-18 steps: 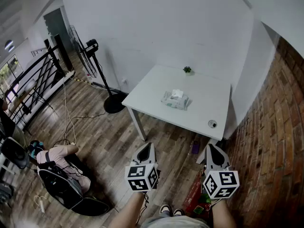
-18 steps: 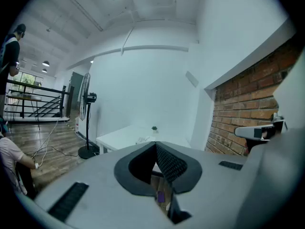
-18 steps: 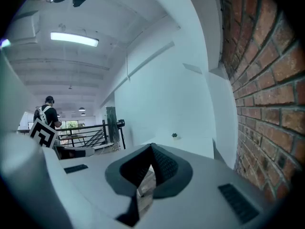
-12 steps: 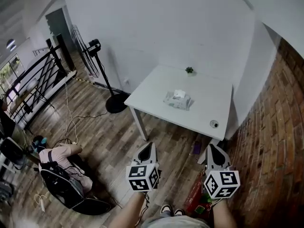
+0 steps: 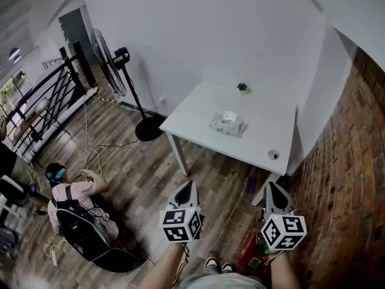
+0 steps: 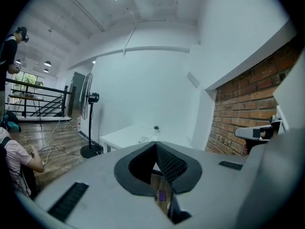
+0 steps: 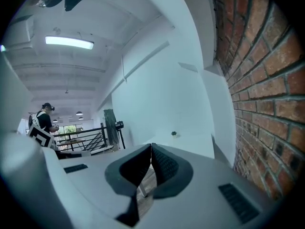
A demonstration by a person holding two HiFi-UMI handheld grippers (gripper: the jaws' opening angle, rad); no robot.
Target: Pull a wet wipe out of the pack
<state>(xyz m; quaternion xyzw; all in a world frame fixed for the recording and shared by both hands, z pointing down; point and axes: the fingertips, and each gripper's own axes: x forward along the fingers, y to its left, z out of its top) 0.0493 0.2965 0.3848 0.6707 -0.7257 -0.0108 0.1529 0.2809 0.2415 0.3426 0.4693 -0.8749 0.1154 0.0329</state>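
The wet wipe pack (image 5: 228, 123) lies near the middle of a white table (image 5: 192, 113), with a white wipe sticking up from its top; in the left gripper view the pack (image 6: 147, 139) is a small far shape. My left gripper (image 5: 185, 192) and right gripper (image 5: 274, 195) hang well short of the table, over the wooden floor. Both stand shut with their tips touching and nothing between them, as the left gripper view (image 6: 156, 144) and right gripper view (image 7: 151, 145) show.
A small potted plant (image 5: 242, 87) stands at the table's far edge and a small round object (image 5: 274, 155) near its front right corner. A brick wall (image 5: 343, 179) runs along the right. A standing fan (image 5: 123, 71) and a seated person (image 5: 69, 200) are on the left.
The view has shifted slightly nearer the table. The seated person at left has sat up and moved. Both grippers keep their places and stay shut.
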